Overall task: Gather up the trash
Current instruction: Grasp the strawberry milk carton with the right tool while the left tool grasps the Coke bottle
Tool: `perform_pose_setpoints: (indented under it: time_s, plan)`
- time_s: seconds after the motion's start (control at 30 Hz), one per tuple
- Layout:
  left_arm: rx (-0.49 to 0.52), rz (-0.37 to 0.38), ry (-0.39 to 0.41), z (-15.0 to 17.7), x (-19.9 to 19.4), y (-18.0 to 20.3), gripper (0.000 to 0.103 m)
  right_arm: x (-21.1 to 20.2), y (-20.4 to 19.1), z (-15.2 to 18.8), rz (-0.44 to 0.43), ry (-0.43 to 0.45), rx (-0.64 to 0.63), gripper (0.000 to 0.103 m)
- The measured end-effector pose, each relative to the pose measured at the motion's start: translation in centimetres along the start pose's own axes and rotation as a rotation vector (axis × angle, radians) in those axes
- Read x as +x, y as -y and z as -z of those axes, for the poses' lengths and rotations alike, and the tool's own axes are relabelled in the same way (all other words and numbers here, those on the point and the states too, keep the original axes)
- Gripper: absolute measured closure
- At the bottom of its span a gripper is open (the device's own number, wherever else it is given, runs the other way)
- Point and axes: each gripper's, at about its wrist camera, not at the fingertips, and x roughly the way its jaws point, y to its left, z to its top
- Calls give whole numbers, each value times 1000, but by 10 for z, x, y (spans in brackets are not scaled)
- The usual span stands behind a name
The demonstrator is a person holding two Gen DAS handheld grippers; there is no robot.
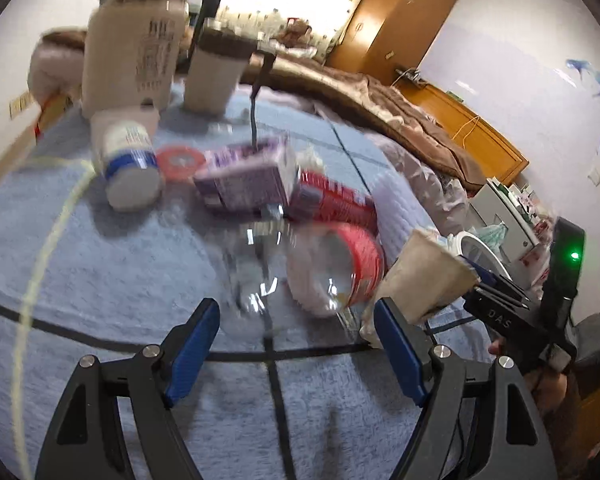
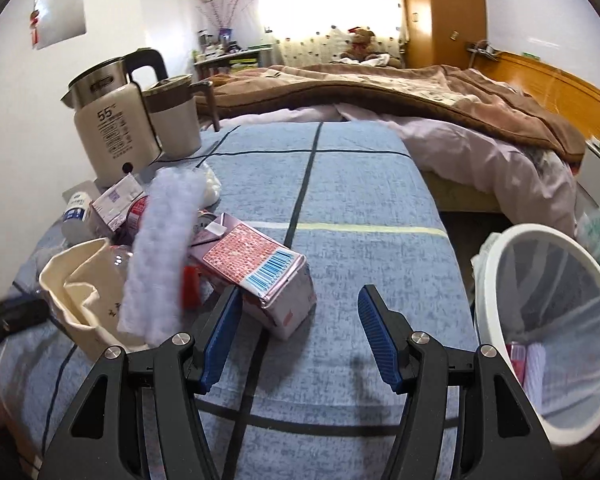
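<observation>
Blue pads of our right hand-held gripper (image 2: pixel 296 334) stand spread and empty just short of the pink carton (image 2: pixel 256 276) lying on the desk (image 2: pixel 360 208); light, crushable, we judge; grasp its flat sides; left hand-held gripper (image 1: pixel 296 344) likewise spread.

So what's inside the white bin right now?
Through the mesh wall of the white bin, a red item and a pale quilted one lie at the bottom. Anything beneath them is hidden.

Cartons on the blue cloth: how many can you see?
3: a pink carton near the right gripper, a purple carton, and a red carton beside it. The heap may hide more.
</observation>
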Motion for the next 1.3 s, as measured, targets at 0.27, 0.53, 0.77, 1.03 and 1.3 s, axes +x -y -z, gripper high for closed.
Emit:
perform_pose_setpoints:
  time_s: [0.27,0.53,0.77,1.03,1.3]
  plan:
    - [49,-23,66,-34,-2,-11,19,1,-3,-4,-39,4,-79,42]
    - [110,54,-80,-35,34,-15,18,11,-6,-9,-109,-18,-141,42]
    - [221,51,-137,-16,33,2,16,16,-17,-7,-115,-31,-227,42]
    - [328,50,-174,-9,32,21,17,22,-12,-10,-157,-62,-202,42]
    - [324,60,-155,-24,41,19,17,26,-4,-14,-117,-69,-171,42]
